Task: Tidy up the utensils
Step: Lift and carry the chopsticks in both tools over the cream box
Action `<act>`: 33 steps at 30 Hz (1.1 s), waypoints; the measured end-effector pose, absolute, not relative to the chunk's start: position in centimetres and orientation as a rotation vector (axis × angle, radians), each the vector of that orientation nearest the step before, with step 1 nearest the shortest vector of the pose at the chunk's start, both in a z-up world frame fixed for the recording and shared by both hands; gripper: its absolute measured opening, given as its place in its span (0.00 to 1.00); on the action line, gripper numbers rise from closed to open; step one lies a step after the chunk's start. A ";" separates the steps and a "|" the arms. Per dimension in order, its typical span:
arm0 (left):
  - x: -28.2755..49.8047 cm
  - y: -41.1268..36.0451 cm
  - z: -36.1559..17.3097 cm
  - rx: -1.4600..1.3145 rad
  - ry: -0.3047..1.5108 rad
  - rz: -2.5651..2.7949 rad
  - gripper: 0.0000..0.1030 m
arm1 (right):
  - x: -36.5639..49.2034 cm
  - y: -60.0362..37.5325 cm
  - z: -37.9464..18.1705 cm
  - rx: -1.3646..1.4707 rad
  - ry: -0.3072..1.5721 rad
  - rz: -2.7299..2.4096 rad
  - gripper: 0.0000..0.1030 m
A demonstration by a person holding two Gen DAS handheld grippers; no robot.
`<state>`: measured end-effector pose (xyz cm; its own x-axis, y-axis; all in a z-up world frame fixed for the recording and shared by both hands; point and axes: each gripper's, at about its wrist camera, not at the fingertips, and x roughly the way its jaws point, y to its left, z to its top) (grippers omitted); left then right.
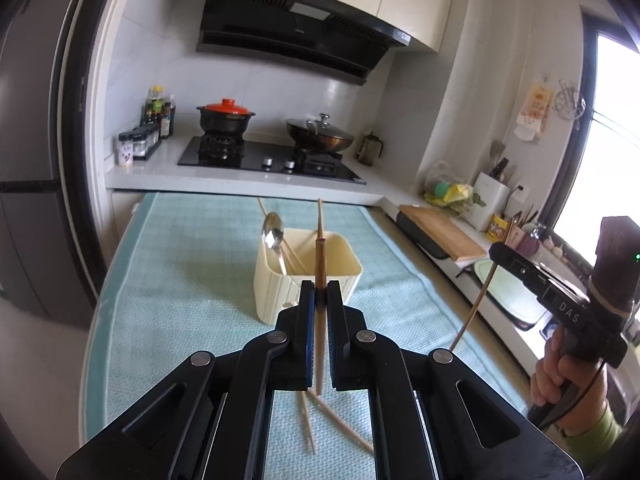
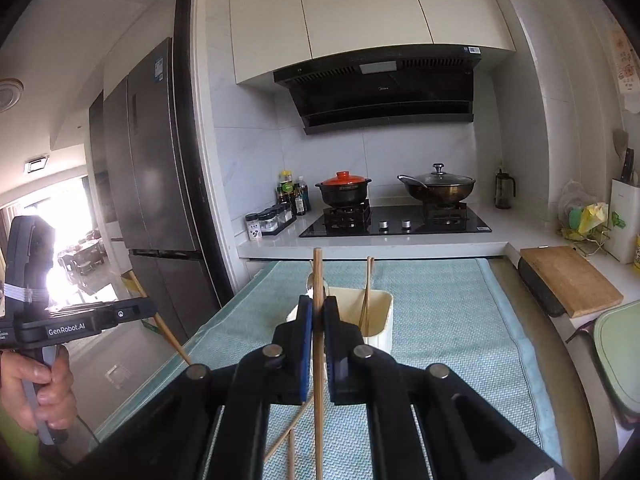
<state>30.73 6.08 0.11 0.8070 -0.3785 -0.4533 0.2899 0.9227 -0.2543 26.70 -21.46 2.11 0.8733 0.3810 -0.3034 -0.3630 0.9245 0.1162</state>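
Note:
In the left wrist view my left gripper [image 1: 320, 292] is shut on a wooden chopstick [image 1: 320, 248] that stands nearly upright between its pads, above the teal cloth [image 1: 180, 280]. Just beyond it stands a cream utensil holder [image 1: 276, 292] containing a metal spoon [image 1: 273, 236] and some chopsticks. Two loose chopsticks [image 1: 308, 424] lie crossed on the cloth under the gripper. At the right, a hand holds my right gripper [image 1: 498, 252], shut on another chopstick [image 1: 476, 304]. The right wrist view shows my right gripper [image 2: 318, 308] clamping that chopstick [image 2: 318, 272] in front of the holder [image 2: 380, 316]. My left gripper [image 2: 150, 308] appears at the left.
Behind the cloth runs a white counter with a black hob [image 1: 272, 158], a red-lidded pot [image 1: 226, 118], a lidded wok [image 1: 320, 134] and spice bottles [image 1: 156, 120]. A wooden cutting board [image 2: 568, 280] lies on the counter to the right. A grey fridge [image 2: 160, 160] stands at the left.

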 end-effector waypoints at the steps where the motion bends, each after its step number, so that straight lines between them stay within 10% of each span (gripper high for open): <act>1: 31.0 6.0 0.6 -0.176 0.512 -0.363 0.03 | 27.1 -21.5 2.4 0.054 0.319 0.386 0.06; 18: 42.1 3.0 6.5 -0.103 0.390 -0.333 0.03 | 38.7 -18.5 8.9 0.018 0.145 0.402 0.06; 33: 52.7 0.0 -4.4 -0.064 0.666 -0.295 0.03 | 52.0 -16.1 -3.7 0.012 0.485 0.452 0.06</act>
<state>52.74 0.02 -4.37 0.7467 -0.2895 -0.5988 0.2487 0.9565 -0.1524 52.04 -16.06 -3.67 0.7882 0.4223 -0.4476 -0.4169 0.9015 0.1163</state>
